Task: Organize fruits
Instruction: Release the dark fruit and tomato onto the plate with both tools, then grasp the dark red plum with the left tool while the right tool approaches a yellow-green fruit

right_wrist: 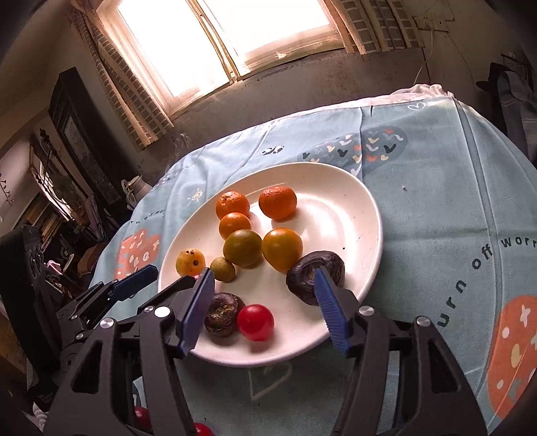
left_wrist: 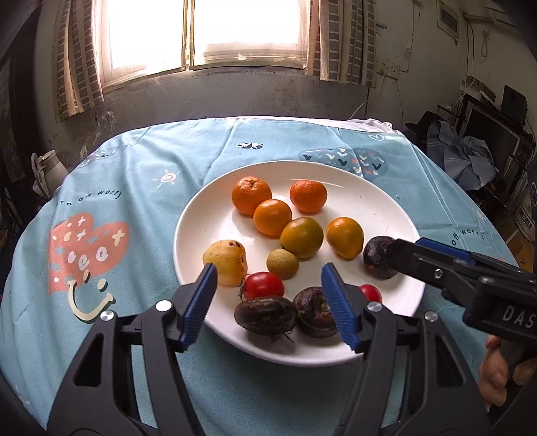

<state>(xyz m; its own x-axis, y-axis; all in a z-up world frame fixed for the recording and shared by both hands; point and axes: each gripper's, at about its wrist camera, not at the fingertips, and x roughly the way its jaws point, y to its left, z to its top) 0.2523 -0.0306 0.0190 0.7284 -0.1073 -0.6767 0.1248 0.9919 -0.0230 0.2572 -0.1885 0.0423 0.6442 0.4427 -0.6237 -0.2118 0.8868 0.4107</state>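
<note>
Dark wrinkled fruits [left_wrist: 265, 315] (two, touching) on plate [left_wrist: 386, 201]

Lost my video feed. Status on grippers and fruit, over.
Left gripper open, empty, over near rim of plate. Right gripper open, empty. Fruit all on plate: oranges, tomatoes, dark fruits. Nothing blocking.

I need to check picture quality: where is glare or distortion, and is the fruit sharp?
Left wrist view: window blown out white, table edge bent by fisheye, fruit on the plate sharp. Right wrist view: window also overexposed, scene tilted, dark corners, plate shows soft glare.
</note>
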